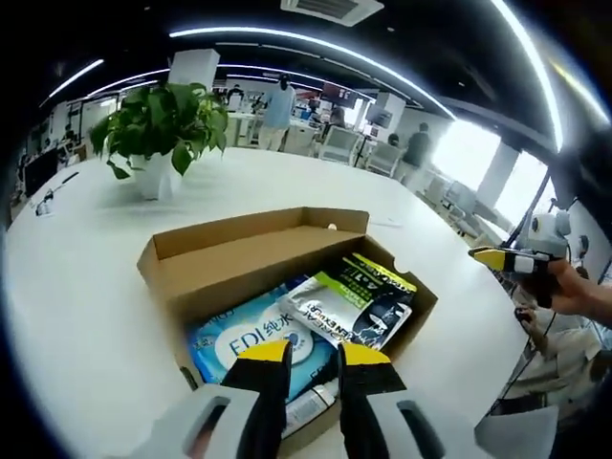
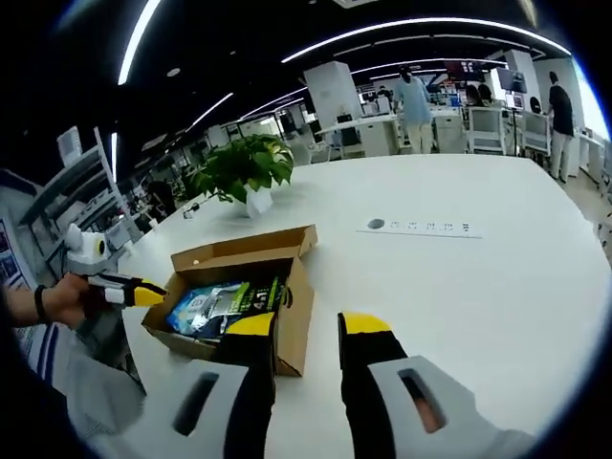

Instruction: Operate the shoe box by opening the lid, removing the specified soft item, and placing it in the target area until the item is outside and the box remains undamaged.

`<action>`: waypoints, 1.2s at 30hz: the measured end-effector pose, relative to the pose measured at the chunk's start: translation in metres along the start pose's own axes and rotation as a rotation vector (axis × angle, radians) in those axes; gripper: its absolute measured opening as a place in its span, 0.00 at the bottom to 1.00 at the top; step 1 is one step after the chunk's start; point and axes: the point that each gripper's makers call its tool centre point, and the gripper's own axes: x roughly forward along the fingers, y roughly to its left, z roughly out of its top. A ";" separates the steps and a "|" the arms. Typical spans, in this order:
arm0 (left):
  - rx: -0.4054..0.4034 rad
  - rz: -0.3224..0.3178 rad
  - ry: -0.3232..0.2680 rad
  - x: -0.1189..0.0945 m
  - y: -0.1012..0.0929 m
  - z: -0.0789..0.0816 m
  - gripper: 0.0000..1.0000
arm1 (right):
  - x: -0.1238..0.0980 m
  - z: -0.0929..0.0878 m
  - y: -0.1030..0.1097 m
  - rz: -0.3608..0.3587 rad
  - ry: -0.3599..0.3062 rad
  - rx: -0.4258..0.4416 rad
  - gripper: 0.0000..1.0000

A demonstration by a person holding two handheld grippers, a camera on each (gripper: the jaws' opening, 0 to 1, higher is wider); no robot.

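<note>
An open cardboard shoe box (image 1: 163, 273) sits on the white table, its lid flap (image 1: 258, 229) folded back on the far side. Inside lie a blue soft pack of wipes (image 1: 251, 337) and a green, black and silver packet (image 1: 361, 298). My left gripper (image 1: 314, 358) hovers over the box's near edge, jaws a little apart and empty. My right gripper (image 2: 306, 325) is open above the bare table, just right of the box (image 2: 295, 320). A hand holds the left gripper (image 2: 129, 292) at the box's far side. The right gripper (image 1: 507, 260) shows beyond the table edge.
A potted green plant (image 1: 158, 134) stands on the table behind the box, also the plant (image 2: 244, 167). A grey strip with dots (image 2: 416, 227) lies mid-table. The round table edge (image 1: 497, 316) runs close on the right. People and desks stand far back.
</note>
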 end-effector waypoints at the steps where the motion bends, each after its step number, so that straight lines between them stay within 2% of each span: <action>1: -0.001 -0.001 0.005 0.002 0.000 -0.001 0.19 | -0.002 -0.002 0.001 -0.001 0.002 -0.002 0.23; 13: -0.059 -0.031 0.057 0.024 -0.006 -0.009 0.20 | -0.028 -0.014 0.014 -0.003 -0.021 0.000 0.24; 20: -0.035 -0.057 0.104 0.037 -0.016 -0.019 0.20 | -0.040 -0.021 0.020 -0.017 -0.003 -0.048 0.24; 30: -0.030 -0.094 0.159 0.052 -0.026 -0.031 0.20 | -0.055 -0.031 0.027 -0.026 -0.007 -0.046 0.25; 36: -0.045 -0.128 0.162 0.058 -0.032 -0.027 0.17 | -0.061 -0.037 0.027 -0.040 -0.005 -0.027 0.24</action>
